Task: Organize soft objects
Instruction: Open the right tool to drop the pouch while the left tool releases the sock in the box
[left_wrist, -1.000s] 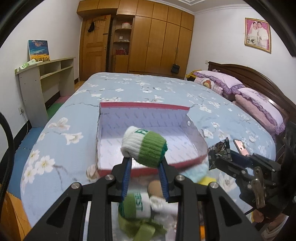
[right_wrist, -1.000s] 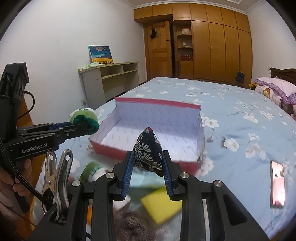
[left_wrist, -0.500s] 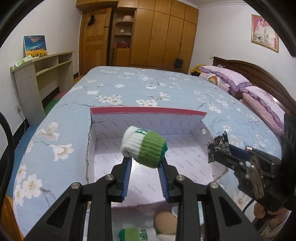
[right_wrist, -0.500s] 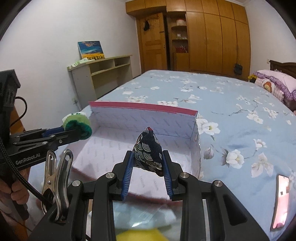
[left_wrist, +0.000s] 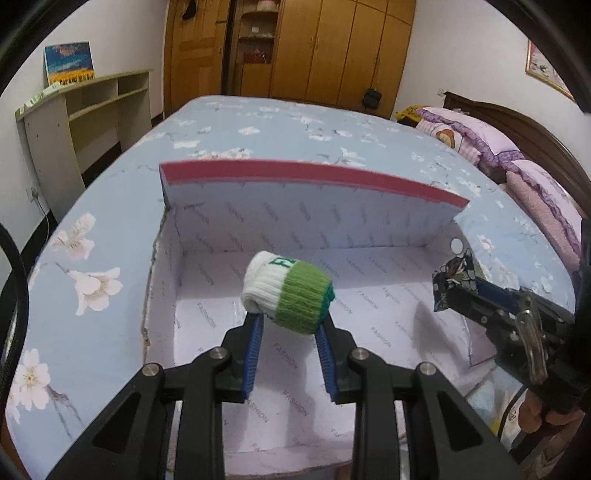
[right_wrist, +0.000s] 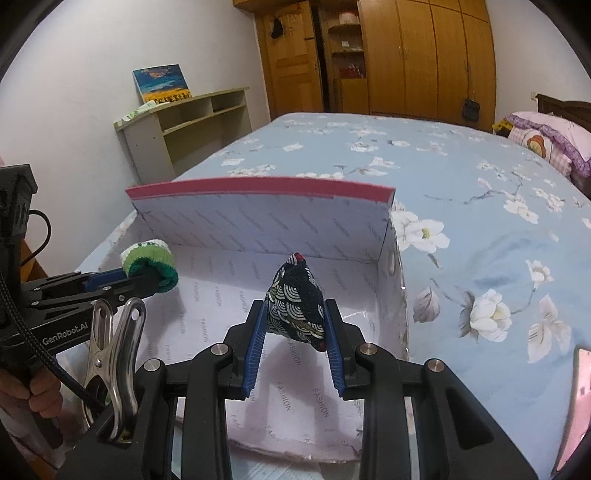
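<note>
A flowery blue bed is holding an open box – "FASHION" is printed all over its inside. Above the box, the left gripper is squeezing a rolled sock, and the right gripper is squeezing a dark beanbag – "GenRobot.AI" is showing on the left one.

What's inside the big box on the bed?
Nothing lies in the box that I can see, only white lining printed FASHION. The rolled sock and the patterned beanbag hang above it in the grippers, which hide the floor nearest them.
</note>
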